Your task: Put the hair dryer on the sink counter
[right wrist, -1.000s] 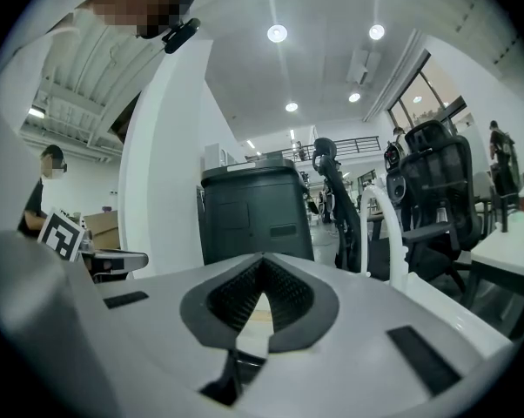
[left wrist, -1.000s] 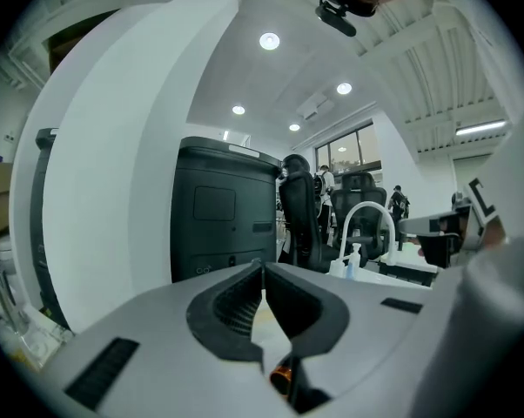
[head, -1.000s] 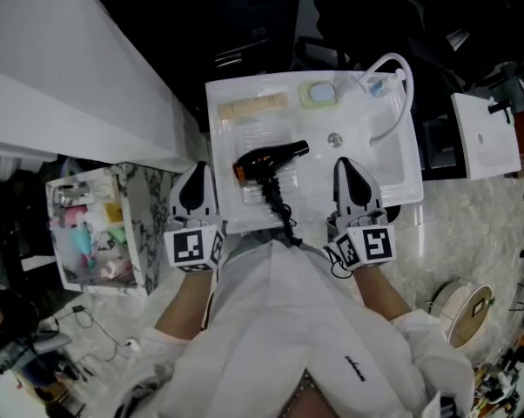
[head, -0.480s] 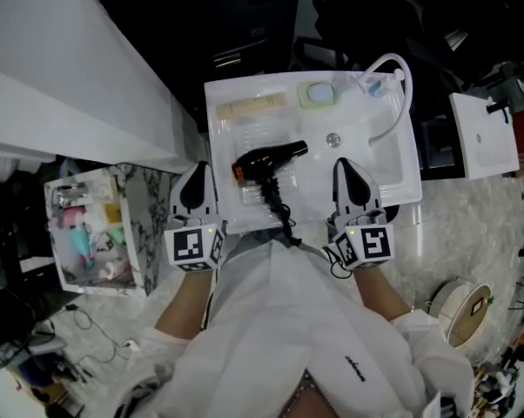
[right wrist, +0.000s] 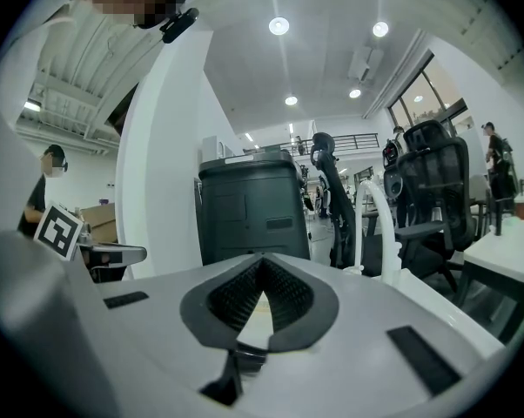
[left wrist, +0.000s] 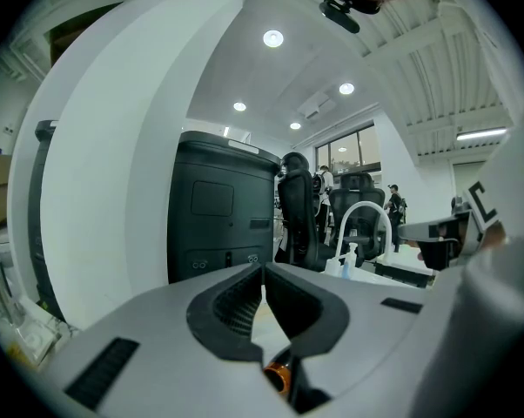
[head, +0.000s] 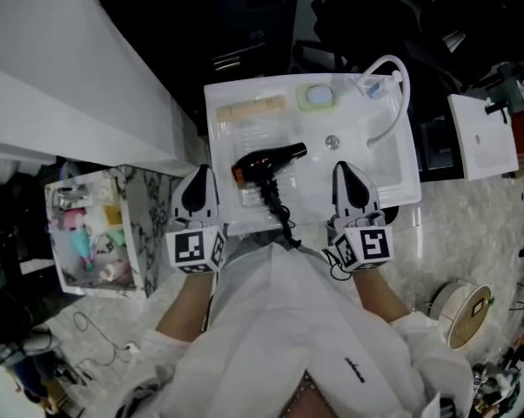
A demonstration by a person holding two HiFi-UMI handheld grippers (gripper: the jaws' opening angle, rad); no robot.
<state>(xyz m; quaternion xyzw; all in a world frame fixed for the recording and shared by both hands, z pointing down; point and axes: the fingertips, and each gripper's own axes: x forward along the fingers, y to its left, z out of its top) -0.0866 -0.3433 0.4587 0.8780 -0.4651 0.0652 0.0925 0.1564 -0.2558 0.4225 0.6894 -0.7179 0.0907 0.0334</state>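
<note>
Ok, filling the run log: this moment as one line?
hair dryer: lying on sink counter | left gripper: shut, empty | right gripper: shut, empty | task: looks done

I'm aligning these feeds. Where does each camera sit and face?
Head view: on the person's head, steeply down at hair dryer, sink counter; left claw, right claw, forearms show.
Left gripper view: on left claw, along its shut jaws toward dark cabinet.
Right gripper view: same, from right claw.
Shared: the white faucet.

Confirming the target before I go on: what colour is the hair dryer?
Black hair dryer, orange at one end; clearest in the head view.
</note>
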